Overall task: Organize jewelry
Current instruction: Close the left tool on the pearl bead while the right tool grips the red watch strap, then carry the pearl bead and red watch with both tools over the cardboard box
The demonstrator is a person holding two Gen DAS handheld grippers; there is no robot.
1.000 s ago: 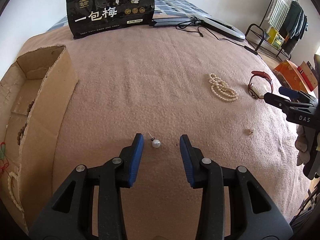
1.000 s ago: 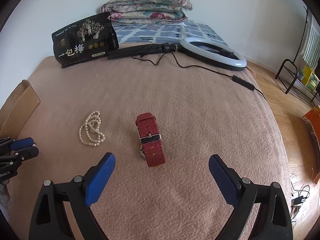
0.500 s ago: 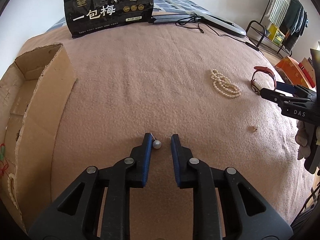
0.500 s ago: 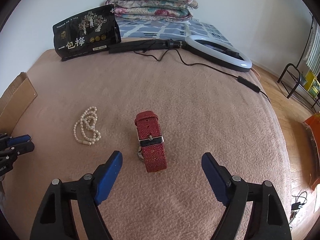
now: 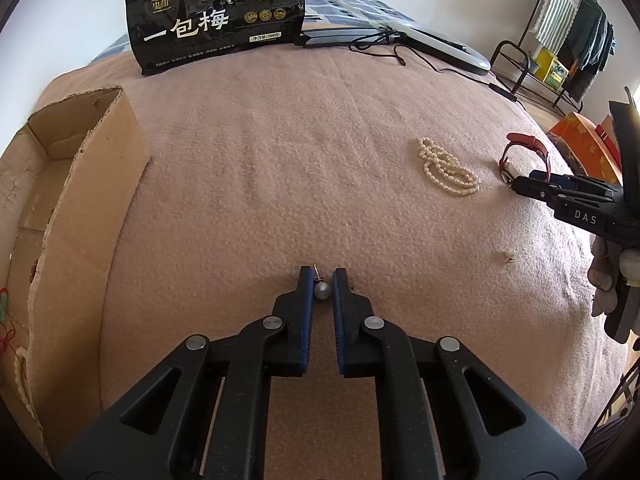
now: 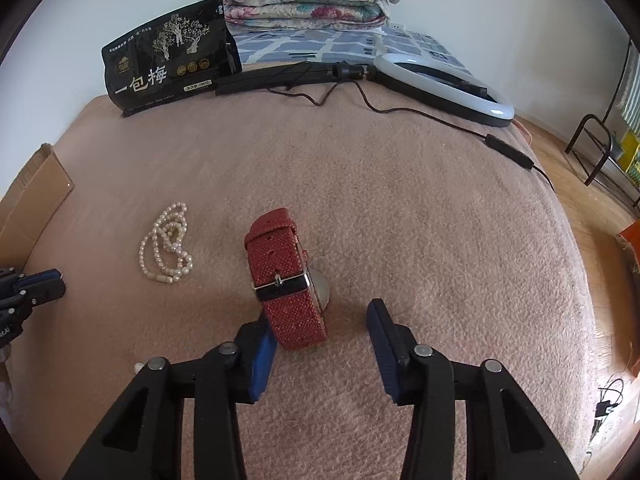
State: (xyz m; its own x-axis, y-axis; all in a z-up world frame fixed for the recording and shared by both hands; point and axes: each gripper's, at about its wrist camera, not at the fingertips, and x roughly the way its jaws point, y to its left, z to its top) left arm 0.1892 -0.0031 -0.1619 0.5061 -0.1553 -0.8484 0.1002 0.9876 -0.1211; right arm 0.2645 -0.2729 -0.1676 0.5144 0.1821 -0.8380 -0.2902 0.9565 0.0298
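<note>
Cardboard box: at the left edge of the left wrist view we see the open brown cardboard box (image 5: 92, 184) lying on the pink blanket-covered bed (image 5: 280, 168); bead strands show inside it low on the left, so we judge it to be where the jewelry goes.

Pearl stud earring: the small grey-white pearl stud earring (image 5: 321, 290) sits low in the centre of that view, its thin post pointing up and left.

Left hand-held gripper: our left hand-held gripper (image 5: 321, 286) is clenched on the pearl, blue pads pressing both sides.

How the earring handles: light, hard, round and slippery, we judge; it could squirt out of the pads. The ball is the only fair hold, since the post looks bendable.

Pearl bead necklace: the cream pearl bead necklace (image 6: 166, 246) lies coiled left of centre in the right wrist view. Limp, we think; best pinched where the strands bunch.

Red watch: the red woven-strap wristwatch (image 6: 288, 280) stands on edge at centre, its metal case touching the blanket.

Right hand-held gripper: our right hand-held gripper (image 6: 320, 332) is closing around the strap's near end; the left pad touches it, the right pad stands clear, so no grasp yet.

How the watch handles: the strap looks grippy and pliant, the case heavier, so we would hold near the buckle.
</note>
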